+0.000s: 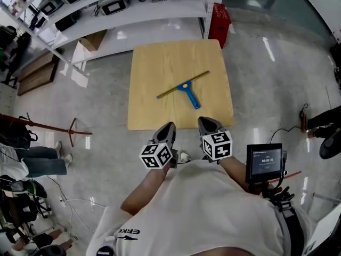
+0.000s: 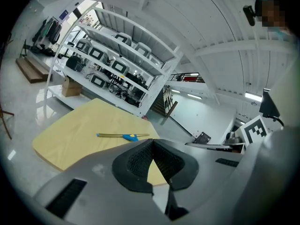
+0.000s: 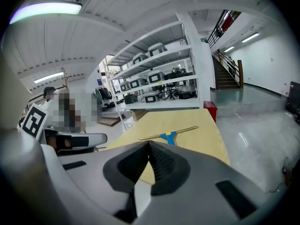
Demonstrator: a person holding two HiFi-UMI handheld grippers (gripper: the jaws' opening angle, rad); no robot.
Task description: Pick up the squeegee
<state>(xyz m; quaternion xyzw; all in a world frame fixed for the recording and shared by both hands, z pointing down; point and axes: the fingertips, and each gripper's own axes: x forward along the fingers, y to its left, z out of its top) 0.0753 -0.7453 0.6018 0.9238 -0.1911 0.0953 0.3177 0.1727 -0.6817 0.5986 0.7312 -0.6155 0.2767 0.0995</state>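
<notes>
Left gripper (image 1: pixel 166 128) and right gripper (image 1: pixel 206 122), both closed and empty, hover near the blue-handled, brass-railed squeegee (image 1: pixel 186 87) on the square pale wooden surface (image 1: pixel 154 63).

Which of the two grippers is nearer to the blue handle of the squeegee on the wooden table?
The right gripper: the blue handle of the squeegee points toward it, while the left gripper sits farther off. Neither touches it.

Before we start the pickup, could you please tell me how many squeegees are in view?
1. The squeegee lies near the middle of the wooden table, its blue handle toward the table's near edge; the cluttered shelves beyond could hide others.
</notes>
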